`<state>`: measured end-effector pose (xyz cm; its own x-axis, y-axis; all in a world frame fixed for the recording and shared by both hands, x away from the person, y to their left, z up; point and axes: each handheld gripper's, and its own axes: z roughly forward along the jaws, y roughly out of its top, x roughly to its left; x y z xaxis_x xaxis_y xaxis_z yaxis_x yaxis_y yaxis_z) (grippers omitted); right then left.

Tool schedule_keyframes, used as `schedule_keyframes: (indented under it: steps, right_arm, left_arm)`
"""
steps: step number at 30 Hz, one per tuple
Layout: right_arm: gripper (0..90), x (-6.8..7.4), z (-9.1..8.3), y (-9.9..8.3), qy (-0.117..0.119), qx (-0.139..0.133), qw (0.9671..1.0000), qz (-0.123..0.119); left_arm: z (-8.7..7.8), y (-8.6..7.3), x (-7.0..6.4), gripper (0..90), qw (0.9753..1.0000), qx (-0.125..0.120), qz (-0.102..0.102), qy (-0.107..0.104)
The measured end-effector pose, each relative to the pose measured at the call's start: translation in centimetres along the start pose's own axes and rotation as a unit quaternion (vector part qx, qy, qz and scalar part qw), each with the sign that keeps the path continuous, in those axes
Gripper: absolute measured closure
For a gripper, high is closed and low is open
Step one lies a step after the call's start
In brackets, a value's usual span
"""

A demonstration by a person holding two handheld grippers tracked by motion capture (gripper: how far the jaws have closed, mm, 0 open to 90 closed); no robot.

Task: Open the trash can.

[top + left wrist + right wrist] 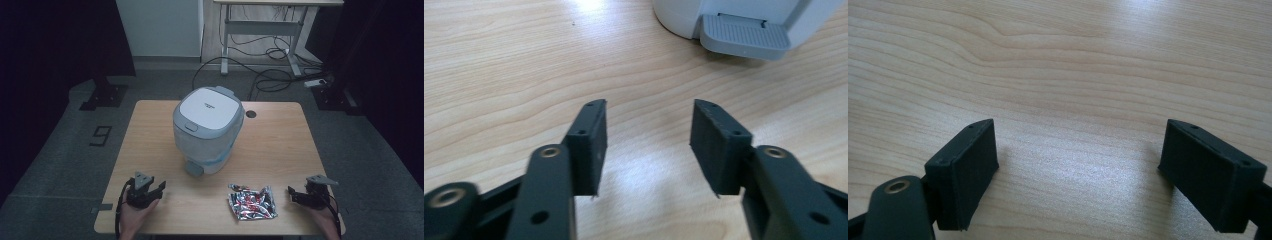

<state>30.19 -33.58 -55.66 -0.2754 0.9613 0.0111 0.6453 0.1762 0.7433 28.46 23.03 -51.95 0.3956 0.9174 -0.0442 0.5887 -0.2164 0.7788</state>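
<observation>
Wooden table [280, 145]: white bin [207, 127] at centre, grey pedal [744, 42] toward 6 o'clock; foil packet [252, 202] at 5 o'clock, apart from bin.

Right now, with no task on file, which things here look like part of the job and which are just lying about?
Likely part of the job (a guess):
pedal bin, lid shut
foil wrapper, on the table near the right hand-held gripper
left hand-held gripper, open like the right

Just lying about:
cables on the floor
desk frame behind

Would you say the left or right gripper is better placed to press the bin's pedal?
Probably the left gripper: it is open, and the pedal lies just ahead of its jaws. The right gripper sits beyond the wrapper, facing bare table.
</observation>
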Motion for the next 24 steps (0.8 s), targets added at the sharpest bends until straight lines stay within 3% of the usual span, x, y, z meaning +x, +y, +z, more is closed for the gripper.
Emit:
schedule_keyframes:
  steps: [3,5,8,12,17,24]
  right_arm:
    - [14.7,0.0,0.0,0.0,0.000,0.000,1.0000,0.000]
    - [14.8,0.0,0.0,0.0,0.000,0.000,1.0000,0.000]
    - [14.8,0.1,0.1,0.1,0.000,0.001,1.0000,0.001]
    - [14.9,0.1,0.2,0.2,0.000,0.000,1.0000,0.000]
    - [14.9,0.1,0.2,0.2,0.000,0.000,1.0000,0.000]
    - [15.0,0.2,0.3,0.3,0.001,0.000,1.0000,0.000]
  left_arm:
    - [-0.4,0.0,0.9,63.5,0.9997,-0.006,-0.010,-0.021]
    - [-0.7,0.2,1.1,71.4,0.9984,-0.016,-0.016,-0.051]
    - [-1.0,0.6,0.6,79.6,0.9969,-0.029,-0.002,-0.073]
    - [-1.0,1.4,-0.5,89.4,0.9951,-0.045,0.021,-0.086]
    - [-0.7,2.0,-1.5,90.0,0.9939,-0.056,0.034,-0.088]
    - [0.1,2.8,-2.3,90.0,0.9932,-0.058,0.035,-0.095]
